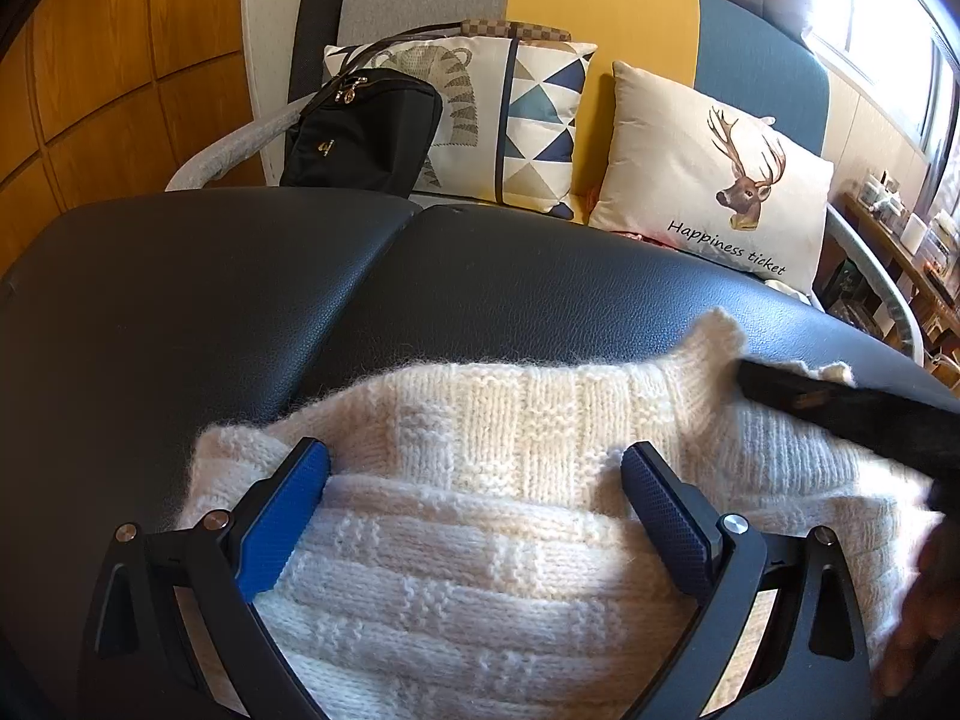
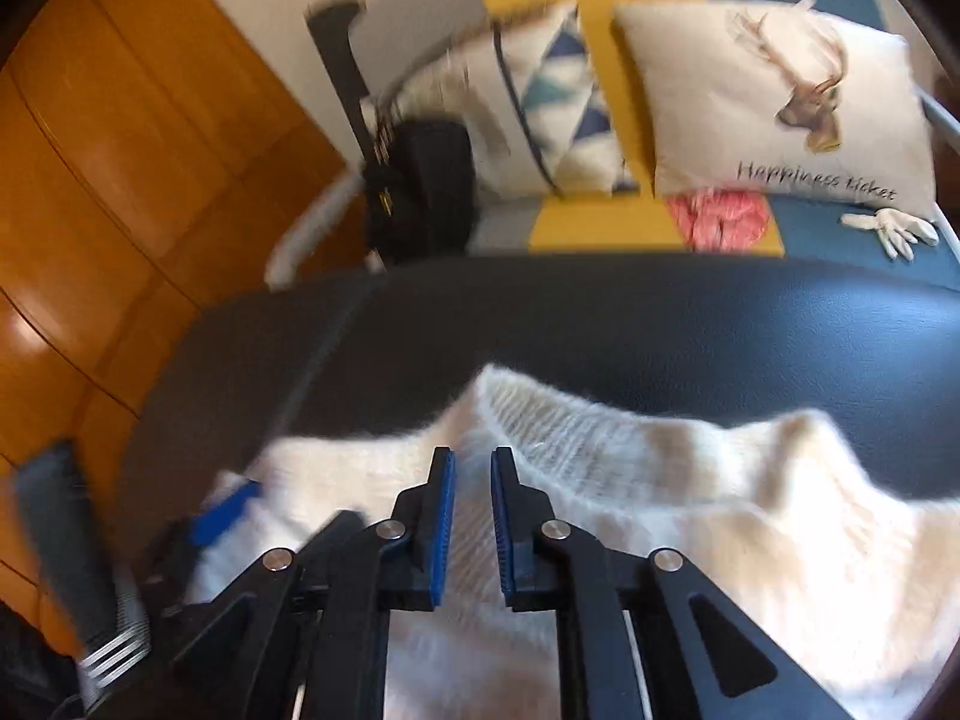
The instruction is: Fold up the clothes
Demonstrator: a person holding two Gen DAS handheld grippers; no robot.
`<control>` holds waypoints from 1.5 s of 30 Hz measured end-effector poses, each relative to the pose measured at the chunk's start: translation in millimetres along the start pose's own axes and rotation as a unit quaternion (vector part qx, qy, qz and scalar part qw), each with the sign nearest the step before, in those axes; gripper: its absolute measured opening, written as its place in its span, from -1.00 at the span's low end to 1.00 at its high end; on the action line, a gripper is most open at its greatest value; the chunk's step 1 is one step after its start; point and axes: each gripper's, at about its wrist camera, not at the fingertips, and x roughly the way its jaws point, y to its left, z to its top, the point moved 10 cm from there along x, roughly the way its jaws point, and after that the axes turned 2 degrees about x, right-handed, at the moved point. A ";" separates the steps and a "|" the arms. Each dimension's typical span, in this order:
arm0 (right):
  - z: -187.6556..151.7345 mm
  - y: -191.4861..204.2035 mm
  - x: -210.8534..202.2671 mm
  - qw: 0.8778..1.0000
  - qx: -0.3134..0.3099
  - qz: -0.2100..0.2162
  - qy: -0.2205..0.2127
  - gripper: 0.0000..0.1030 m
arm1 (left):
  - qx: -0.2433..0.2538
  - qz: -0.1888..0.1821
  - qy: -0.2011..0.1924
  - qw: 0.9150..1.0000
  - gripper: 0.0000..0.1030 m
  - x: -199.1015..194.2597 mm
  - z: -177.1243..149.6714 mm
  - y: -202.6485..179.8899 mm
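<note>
A cream knitted sweater (image 1: 480, 540) lies on a black leather surface (image 1: 540, 276). My left gripper (image 1: 474, 456) stands open and wide just above the knit, with nothing pinched between its blue pads. In the right wrist view its blue pad (image 2: 225, 516) shows at the lower left, blurred. My right gripper (image 2: 471, 456) has its jaws nearly together on a fold of the sweater (image 2: 690, 510), whose edge rises in a peak just past the tips. From the left wrist view the right gripper (image 1: 750, 375) comes in as a dark bar at the sweater's raised far-right corner.
Behind the leather surface stands a sofa with a black handbag (image 1: 360, 132), a triangle-pattern pillow (image 1: 540, 120) and a deer pillow (image 1: 720, 180). A pink item (image 2: 720, 216) and a white glove (image 2: 894, 231) lie on the seat. Wooden panels (image 1: 120, 60) line the left. A hand (image 1: 924, 612) shows at lower right.
</note>
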 end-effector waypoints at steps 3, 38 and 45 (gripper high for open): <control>9.5 -23.8 -50.6 0.997 -0.004 -0.051 -0.057 -0.75 | 0.003 0.004 0.001 1.000 0.93 0.4 0.0 -0.3; -24.8 -153.0 -87.8 0.978 0.101 -0.179 -0.038 -0.97 | 0.008 0.009 0.000 1.000 0.93 0.1 0.6 -2.3; -16.9 -169.1 -178.4 0.961 0.175 -0.156 -0.144 -0.66 | 0.008 0.010 0.001 1.000 0.93 -0.4 0.8 -1.9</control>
